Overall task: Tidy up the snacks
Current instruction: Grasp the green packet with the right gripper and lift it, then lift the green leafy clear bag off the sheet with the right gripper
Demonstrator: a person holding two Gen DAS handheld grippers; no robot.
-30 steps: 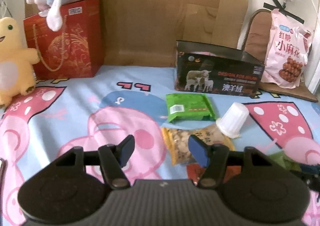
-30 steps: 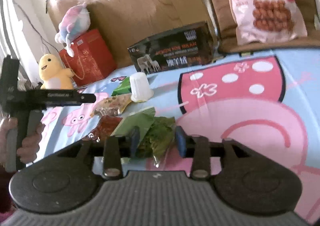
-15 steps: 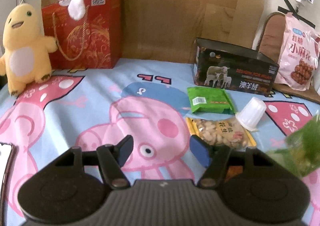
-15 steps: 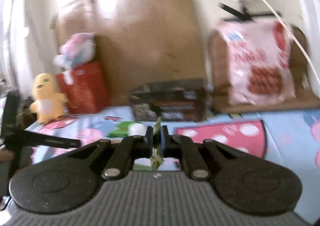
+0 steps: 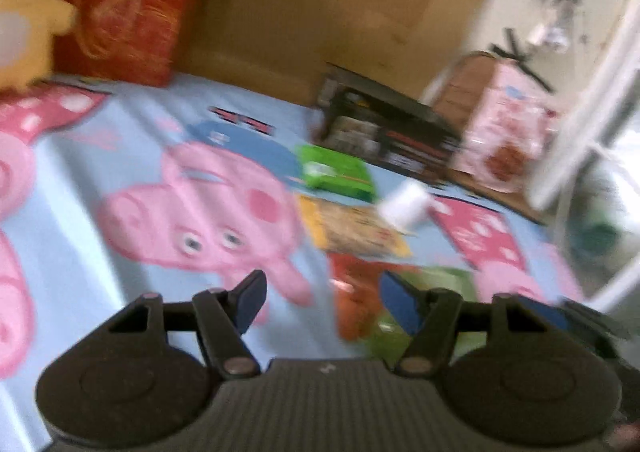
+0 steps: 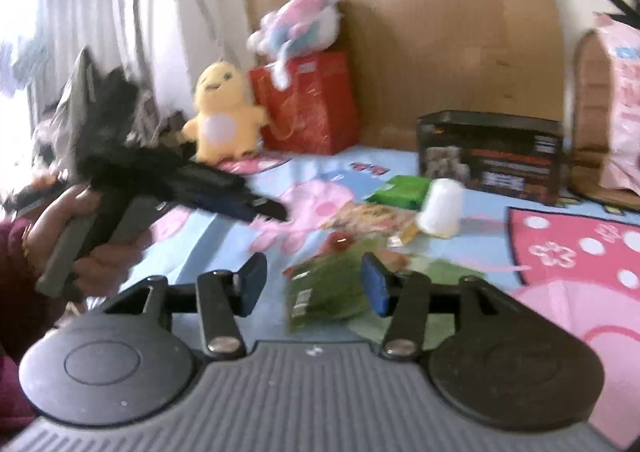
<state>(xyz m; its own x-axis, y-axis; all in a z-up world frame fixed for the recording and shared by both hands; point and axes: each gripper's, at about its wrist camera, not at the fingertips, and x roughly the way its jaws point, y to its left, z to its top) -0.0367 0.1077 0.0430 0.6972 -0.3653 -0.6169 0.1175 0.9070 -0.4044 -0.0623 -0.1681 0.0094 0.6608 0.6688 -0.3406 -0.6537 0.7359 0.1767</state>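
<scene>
My right gripper [image 6: 314,286] hangs low over the bed and its jaws are opening. A dark green snack packet [image 6: 324,292] shows loose between them, clear of the left pad. Just beyond lie a red packet [image 6: 340,242], a yellow peanut packet [image 6: 372,217], a white cup [image 6: 440,207] and a flat green packet [image 6: 402,191]. My left gripper [image 5: 320,302] is open with nothing between its fingers. The red packet [image 5: 352,292] lies just past its right finger, and the peanut packet [image 5: 352,230], cup [image 5: 404,205] and green packet [image 5: 336,171] lie farther off. The left wrist view is blurred.
An open black box [image 6: 492,155] stands at the back of the bed, with a pink snack bag [image 5: 508,139] on a chair to its right. A red gift bag [image 6: 308,103] and a yellow plush toy [image 6: 220,119] sit back left. A hand [image 6: 80,236] holds the left gripper's handle.
The right gripper, shut on the green packet and lifted half a second ago, now has its jaws apart with the packet loose. The left gripper has swung right toward the snack pile.
</scene>
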